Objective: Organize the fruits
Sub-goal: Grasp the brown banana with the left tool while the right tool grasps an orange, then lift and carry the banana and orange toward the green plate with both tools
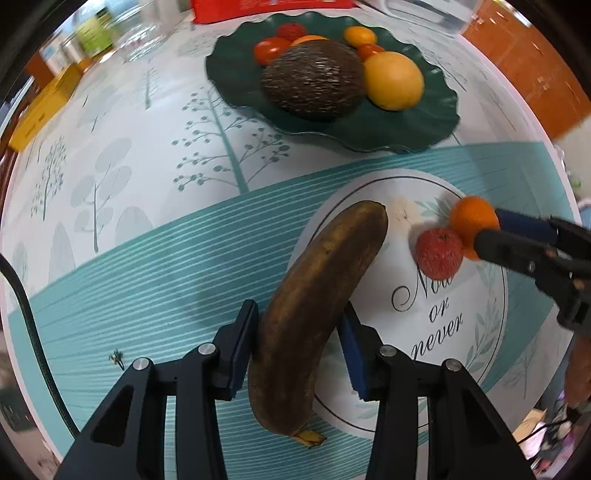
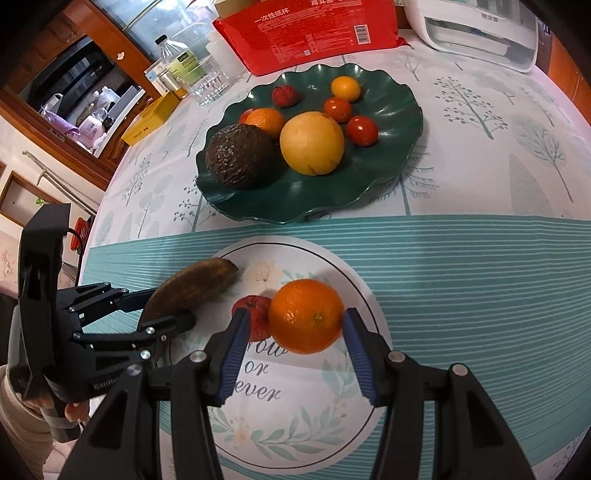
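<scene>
A brown, overripe banana [image 1: 314, 295] lies half on the white printed plate [image 1: 424, 192], and my left gripper [image 1: 299, 308] is shut on its middle. That same gripper [image 2: 166, 306] shows at the left of the right wrist view, holding the banana [image 2: 195, 288]. My right gripper [image 2: 295, 314] is shut on an orange [image 2: 306, 315] over the white plate [image 2: 317, 387]. In the left wrist view the orange [image 1: 472, 221] sits at the right gripper's [image 1: 491, 229] tips. A small red fruit [image 2: 251, 306] rests on the plate beside the orange.
A dark green wavy plate [image 2: 399, 110] behind holds a dark rough fruit [image 2: 240, 155], a big yellow fruit [image 2: 312, 144] and several small red and orange ones. A red packet [image 2: 306, 29], a glass [image 2: 208, 83], a yellow box [image 2: 149, 120] and a white appliance [image 2: 480, 33] stand at the back.
</scene>
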Action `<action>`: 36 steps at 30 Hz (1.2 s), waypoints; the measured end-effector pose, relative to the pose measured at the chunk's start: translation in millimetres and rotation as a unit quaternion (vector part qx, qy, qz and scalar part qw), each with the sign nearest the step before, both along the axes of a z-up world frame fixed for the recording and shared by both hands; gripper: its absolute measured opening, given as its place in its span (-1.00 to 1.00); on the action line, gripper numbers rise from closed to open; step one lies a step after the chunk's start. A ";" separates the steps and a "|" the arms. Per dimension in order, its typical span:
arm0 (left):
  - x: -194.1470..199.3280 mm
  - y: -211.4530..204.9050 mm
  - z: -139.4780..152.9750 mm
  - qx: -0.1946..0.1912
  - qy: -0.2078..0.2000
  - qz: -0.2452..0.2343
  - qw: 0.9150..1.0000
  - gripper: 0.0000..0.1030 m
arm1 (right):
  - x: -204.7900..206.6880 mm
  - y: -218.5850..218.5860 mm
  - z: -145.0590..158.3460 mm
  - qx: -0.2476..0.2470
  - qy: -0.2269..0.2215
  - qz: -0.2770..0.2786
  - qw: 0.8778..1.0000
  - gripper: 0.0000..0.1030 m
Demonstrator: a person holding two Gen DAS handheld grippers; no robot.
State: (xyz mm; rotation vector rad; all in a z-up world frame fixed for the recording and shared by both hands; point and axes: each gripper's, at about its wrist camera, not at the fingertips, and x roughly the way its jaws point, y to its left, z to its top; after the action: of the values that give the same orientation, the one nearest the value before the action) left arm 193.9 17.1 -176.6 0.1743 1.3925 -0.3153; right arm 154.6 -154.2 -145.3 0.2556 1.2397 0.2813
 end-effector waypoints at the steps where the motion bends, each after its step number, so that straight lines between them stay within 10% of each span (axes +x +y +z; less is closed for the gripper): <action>1: 0.7 1.2 -0.1 -0.002 0.000 0.008 1.000 -0.17 | 0.5 -0.6 -0.6 0.001 0.001 0.000 1.000 0.01; 24: -21.3 48.4 4.0 -0.056 0.010 0.127 0.990 -0.24 | -0.3 -9.8 6.7 0.019 -0.015 -0.012 1.000 -0.19; 36: -2.5 54.0 66.5 -0.065 -0.023 0.127 0.990 -0.24 | 4.3 -13.5 49.7 0.014 -0.059 -0.001 0.998 -0.19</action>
State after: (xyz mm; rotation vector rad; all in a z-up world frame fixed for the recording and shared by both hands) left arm 191.4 71.1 -110.1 -0.1019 1.3262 -0.1884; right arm 158.9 -167.8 -95.6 0.2613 1.1198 0.3086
